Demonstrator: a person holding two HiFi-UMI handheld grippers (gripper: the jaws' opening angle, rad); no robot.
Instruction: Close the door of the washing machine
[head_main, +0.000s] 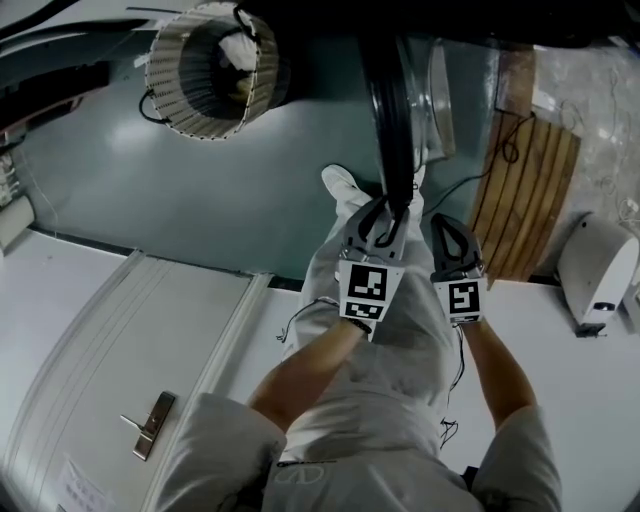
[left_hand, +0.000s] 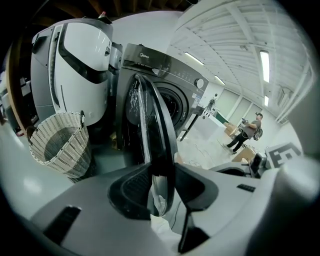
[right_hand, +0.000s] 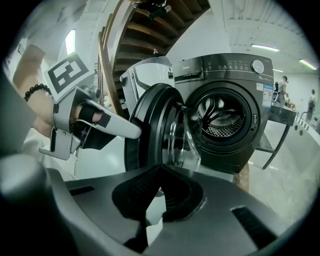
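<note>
My left gripper (left_hand: 161, 167) straddles the rim of the open washing machine door (left_hand: 156, 120), fingers released and spread to either side of it. My right gripper (right_hand: 159, 169), fingers clenched on nothing, hovers just beside the door, which stands swung out from the washing machine (right_hand: 227, 80). A wicker laundry basket (left_hand: 60, 145) sits on the floor nearby.
</note>
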